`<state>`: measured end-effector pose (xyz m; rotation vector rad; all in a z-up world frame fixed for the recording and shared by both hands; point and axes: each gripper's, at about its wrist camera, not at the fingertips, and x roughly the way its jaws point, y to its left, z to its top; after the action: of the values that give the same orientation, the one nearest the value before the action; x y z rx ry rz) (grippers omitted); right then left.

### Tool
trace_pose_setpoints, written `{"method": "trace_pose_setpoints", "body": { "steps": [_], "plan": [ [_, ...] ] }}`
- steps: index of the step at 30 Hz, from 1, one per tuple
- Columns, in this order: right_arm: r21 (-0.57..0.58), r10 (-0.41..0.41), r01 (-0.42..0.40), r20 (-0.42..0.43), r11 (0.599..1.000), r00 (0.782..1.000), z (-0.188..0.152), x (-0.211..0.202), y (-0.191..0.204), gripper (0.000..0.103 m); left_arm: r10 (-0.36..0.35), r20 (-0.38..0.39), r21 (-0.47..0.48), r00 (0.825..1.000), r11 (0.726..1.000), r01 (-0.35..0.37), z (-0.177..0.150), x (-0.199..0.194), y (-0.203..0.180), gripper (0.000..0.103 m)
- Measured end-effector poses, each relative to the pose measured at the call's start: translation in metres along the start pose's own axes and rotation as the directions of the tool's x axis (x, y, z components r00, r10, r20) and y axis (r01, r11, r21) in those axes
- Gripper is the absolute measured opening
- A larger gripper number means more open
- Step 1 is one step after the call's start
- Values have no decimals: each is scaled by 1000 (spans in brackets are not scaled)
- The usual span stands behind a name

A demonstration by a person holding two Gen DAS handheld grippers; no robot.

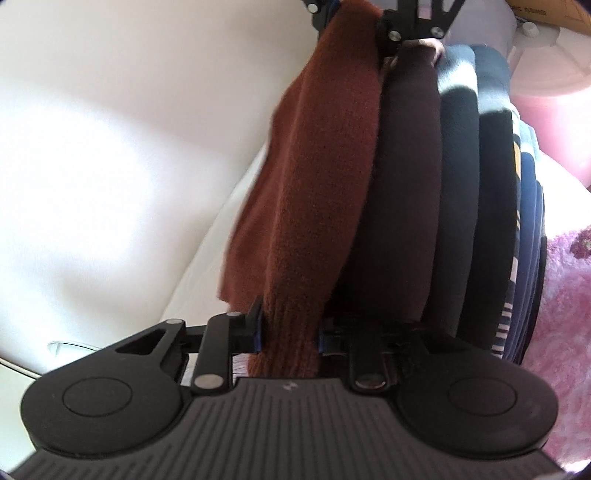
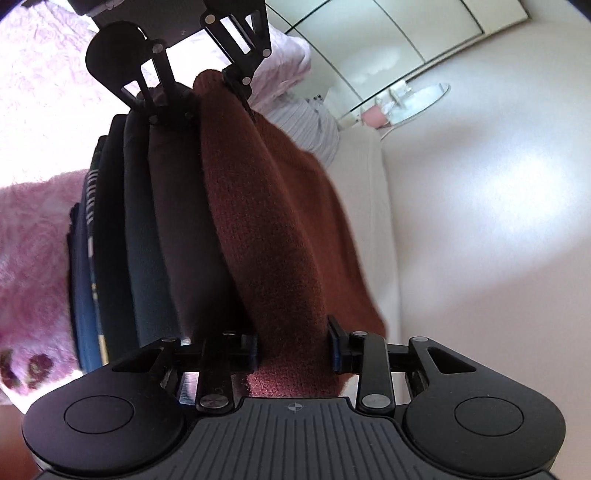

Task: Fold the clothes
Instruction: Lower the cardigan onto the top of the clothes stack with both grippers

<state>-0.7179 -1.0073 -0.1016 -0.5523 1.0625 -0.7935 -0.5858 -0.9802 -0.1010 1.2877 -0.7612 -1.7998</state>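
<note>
A rust-brown knitted garment is folded into a long thick band and stretched between my two grippers. My left gripper is shut on one end of it. My right gripper is shut on the other end of the same garment. Each gripper shows at the top of the other's view, the right gripper and the left gripper. The garment lies against a stack of folded dark clothes, maroon, black and navy, also in the right wrist view.
A fluffy pink blanket lies under the stack, also seen in the right wrist view. White wall fills one side. White closet doors, a striped cloth and a pink bucket are further off.
</note>
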Motion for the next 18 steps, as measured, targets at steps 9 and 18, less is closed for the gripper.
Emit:
{"method": "trace_pose_setpoints", "body": {
  "steps": [9, 18],
  "plan": [
    [-53, 11, -14, -51, 999, 999, -18, -8, 36, 35, 29, -31, 29, 999, 999, -28, -7, 12, -43, 23],
    [138, 19, -12, -49, 990, 999, -16, -19, 16, 34, 118, 26, 81, 993, 990, -119, -10, 12, -11, 24]
  ]
}}
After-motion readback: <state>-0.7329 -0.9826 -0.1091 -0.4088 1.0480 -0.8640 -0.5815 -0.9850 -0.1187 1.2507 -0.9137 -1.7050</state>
